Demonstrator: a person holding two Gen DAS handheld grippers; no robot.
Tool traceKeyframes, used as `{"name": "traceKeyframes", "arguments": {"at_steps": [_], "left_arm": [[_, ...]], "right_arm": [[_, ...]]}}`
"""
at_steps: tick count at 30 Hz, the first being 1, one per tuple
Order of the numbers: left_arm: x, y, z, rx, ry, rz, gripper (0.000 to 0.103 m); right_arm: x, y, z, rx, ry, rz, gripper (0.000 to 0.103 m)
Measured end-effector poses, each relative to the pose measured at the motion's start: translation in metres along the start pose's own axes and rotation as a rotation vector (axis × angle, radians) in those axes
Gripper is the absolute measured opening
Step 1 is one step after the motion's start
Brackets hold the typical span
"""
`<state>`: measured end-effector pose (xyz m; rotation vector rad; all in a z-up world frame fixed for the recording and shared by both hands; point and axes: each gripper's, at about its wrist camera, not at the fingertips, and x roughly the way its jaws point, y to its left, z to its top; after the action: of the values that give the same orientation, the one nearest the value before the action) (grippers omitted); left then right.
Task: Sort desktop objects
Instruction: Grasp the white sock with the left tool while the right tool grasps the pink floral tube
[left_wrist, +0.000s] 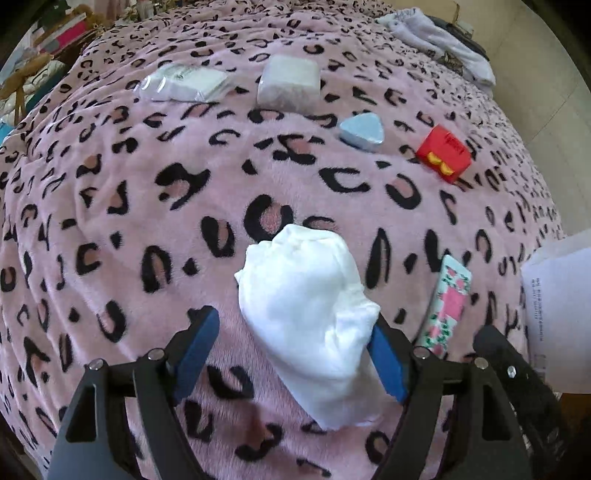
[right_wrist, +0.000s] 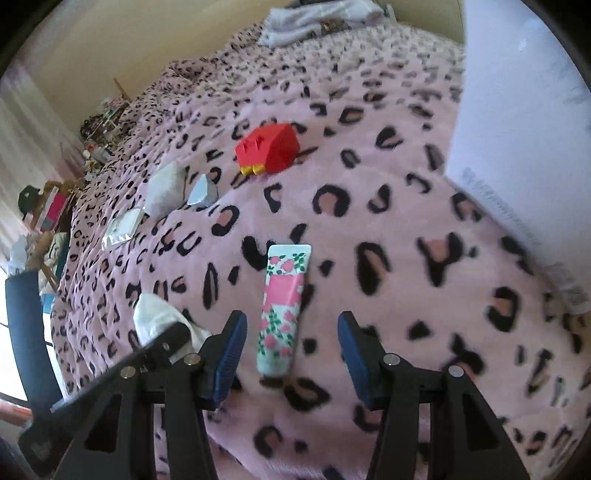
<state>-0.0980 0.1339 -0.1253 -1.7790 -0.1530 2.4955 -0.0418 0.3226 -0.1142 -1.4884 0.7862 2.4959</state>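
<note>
A rolled white cloth lies on the pink leopard blanket between the open fingers of my left gripper; the right pad touches its edge. A floral tube lies between the open fingers of my right gripper, not gripped; it also shows in the left wrist view. Farther back sit a red box, a light blue triangular packet, a white square pack and a flat clear packet.
A white box or bag stands at the right edge of the blanket. Folded grey-white cloth lies at the far end. Cluttered shelves stand beyond the left side. My left gripper's arm shows beside the right one.
</note>
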Motion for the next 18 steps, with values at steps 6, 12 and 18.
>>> {"name": "traceKeyframes", "arguments": {"at_steps": [6, 12, 18], "left_arm": [[0.020, -0.001, -0.001, -0.015, 0.016, 0.000, 0.084], [0.035, 0.002, -0.001, -0.057, 0.018, -0.005, 0.088], [0.039, -0.001, -0.003, -0.060, -0.002, 0.022, 0.081]], "right_arm": [[0.041, -0.002, 0.004, 0.051, 0.062, -0.003, 0.053], [0.055, -0.006, 0.003, 0.082, 0.062, 0.005, 0.053], [0.060, -0.005, 0.001, 0.073, 0.040, -0.002, 0.051]]}}
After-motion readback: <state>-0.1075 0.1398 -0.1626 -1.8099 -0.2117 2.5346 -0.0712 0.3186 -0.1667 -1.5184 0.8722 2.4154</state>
